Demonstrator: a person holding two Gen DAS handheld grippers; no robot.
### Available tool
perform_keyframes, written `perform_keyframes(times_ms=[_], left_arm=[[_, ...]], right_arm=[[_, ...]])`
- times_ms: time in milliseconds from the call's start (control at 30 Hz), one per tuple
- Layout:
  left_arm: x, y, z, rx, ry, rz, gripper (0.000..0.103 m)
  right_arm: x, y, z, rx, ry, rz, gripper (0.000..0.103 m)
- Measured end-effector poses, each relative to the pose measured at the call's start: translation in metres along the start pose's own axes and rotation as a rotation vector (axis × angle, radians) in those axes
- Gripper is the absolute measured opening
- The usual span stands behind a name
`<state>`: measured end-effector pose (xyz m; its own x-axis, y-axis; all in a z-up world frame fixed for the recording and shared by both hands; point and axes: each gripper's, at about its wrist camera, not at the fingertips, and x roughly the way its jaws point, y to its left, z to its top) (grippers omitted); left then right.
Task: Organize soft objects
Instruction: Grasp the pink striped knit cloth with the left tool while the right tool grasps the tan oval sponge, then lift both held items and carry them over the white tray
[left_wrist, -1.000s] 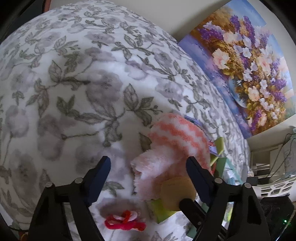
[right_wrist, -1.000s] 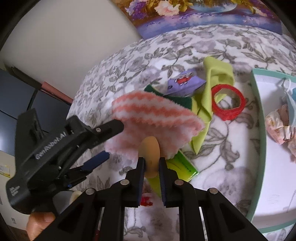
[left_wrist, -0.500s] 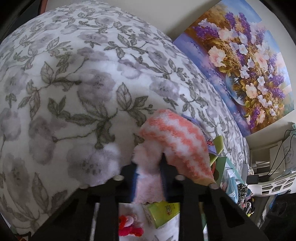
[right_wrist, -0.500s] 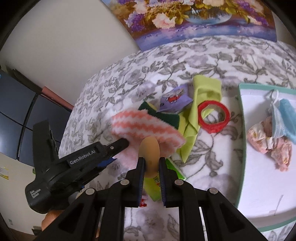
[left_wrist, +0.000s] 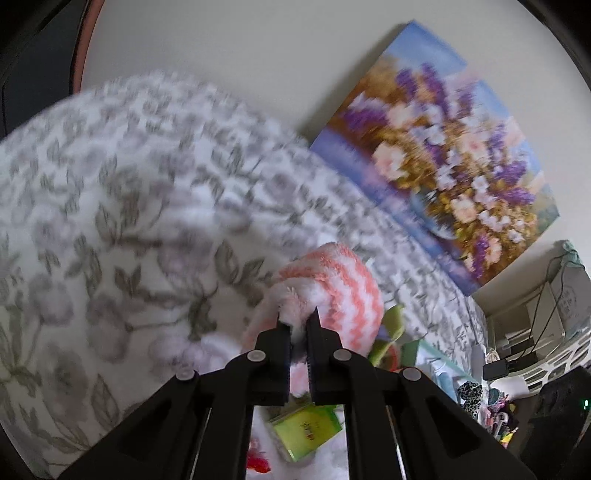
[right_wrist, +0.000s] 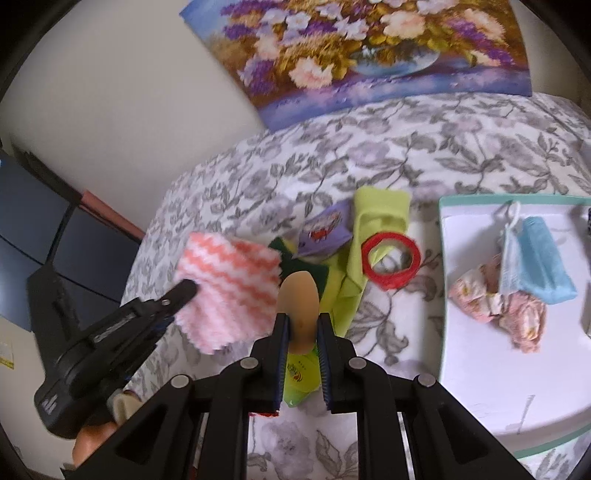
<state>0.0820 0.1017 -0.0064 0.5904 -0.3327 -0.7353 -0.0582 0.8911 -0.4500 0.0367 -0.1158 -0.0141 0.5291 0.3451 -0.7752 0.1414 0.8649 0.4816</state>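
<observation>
Open bedspread off my left, clutter straight ahead

To the left of my left gripper (left_wrist: 298, 325) the flowered bedspread (left_wrist: 110, 229) lies bare and passable. Ahead of my right gripper (right_wrist: 302, 325) a green cloth (right_wrist: 380, 218), a red ring (right_wrist: 390, 261) and a purple pouch (right_wrist: 325, 230) crowd the way. The white tray (right_wrist: 476, 373) to its right has bare floor on the near side; cloths fill its far part.

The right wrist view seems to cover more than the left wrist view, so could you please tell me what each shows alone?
Right wrist only: the white tray, a red ring, the right gripper clamping a tan oval pad. Left wrist only: a white basket and cables by the wall. Both: the pink-and-white striped cloth pinched by the left gripper, the flower painting, the floral bedspread.
</observation>
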Motion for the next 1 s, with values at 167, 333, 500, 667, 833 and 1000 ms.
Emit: perform_keyframes(times_ms=[167, 333, 500, 667, 833, 1000], left_arm=[[-0.035, -0.033, 0.002, 0.089, -0.118, -0.004, 0.007], [-0.060, -0.064, -0.002, 0.146, -0.195, -0.029, 0.007], [-0.074, -0.106, -0.017, 0.207, -0.223, -0.063, 0.007], [-0.076, -0.145, -0.033, 0.286, -0.216, -0.092, 0.007], [-0.068, -0.172, -0.053, 0.337, -0.161, -0.131, 0.007], [-0.057, -0.194, -0.074, 0.407, -0.102, -0.153, 0.007]], right_arm=[[-0.020, -0.003, 0.007, 0.012, -0.052, 0.010, 0.016], [-0.038, -0.012, 0.011, 0.035, -0.096, 0.006, 0.016], [-0.055, -0.034, 0.016, 0.091, -0.137, -0.046, 0.016], [-0.072, -0.061, 0.017, 0.150, -0.167, -0.094, 0.016], [-0.097, -0.093, 0.015, 0.176, -0.218, -0.213, 0.016], [-0.121, -0.131, 0.013, 0.222, -0.252, -0.304, 0.016]])
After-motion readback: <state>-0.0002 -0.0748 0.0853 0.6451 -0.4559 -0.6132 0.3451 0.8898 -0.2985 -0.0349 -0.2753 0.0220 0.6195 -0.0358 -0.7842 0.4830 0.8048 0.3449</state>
